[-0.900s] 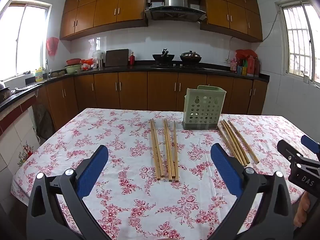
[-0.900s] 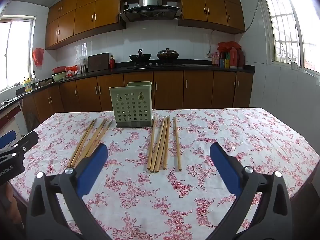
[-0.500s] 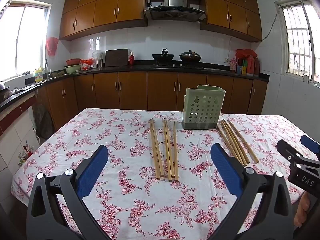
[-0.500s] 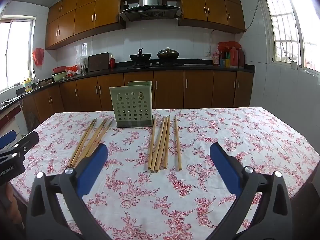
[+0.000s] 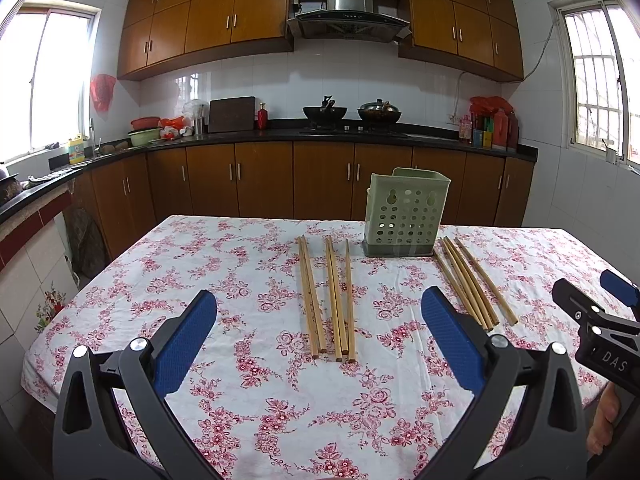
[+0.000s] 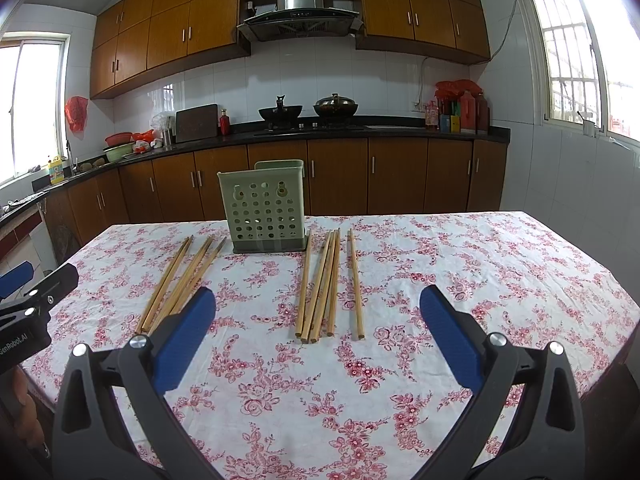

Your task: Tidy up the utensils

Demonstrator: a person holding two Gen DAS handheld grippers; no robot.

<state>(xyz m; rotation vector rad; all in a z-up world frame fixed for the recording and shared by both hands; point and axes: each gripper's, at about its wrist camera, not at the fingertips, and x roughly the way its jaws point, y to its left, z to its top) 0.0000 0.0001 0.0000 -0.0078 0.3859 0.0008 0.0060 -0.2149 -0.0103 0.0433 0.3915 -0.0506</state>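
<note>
- Across the white tablecloth with red roses (image 5: pixel 248 364) lie two sets of long bamboo chopsticks — one set (image 5: pixel 328 300) at twelve o'clock from the left gripper (image 5: pixel 318 336), the other (image 6: pixel 328 284) ahead of the right gripper (image 6: pixel 318 334).
- Between the sets, a pale green perforated plastic utensil holder (image 5: pixel 404 216) stands upright.
- Brown wooden cabinets (image 5: pixel 320 184) and a steel range hood (image 5: pixel 348 8) back the room.
- Writing: "DAS" on the right gripper, "GenRobot.AI" on the left.
- Both grippers' jaws spread wide, holding nothing.

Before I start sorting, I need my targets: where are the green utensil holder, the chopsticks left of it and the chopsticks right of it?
green utensil holder (image 5: pixel 404 216), left wrist view, perforated front wall.
left chopsticks (image 5: pixel 330 296), left wrist view, mid-shaft of the middle pair.
right chopsticks (image 6: pixel 320 284), right wrist view, mid-shaft in the bundle.
</note>
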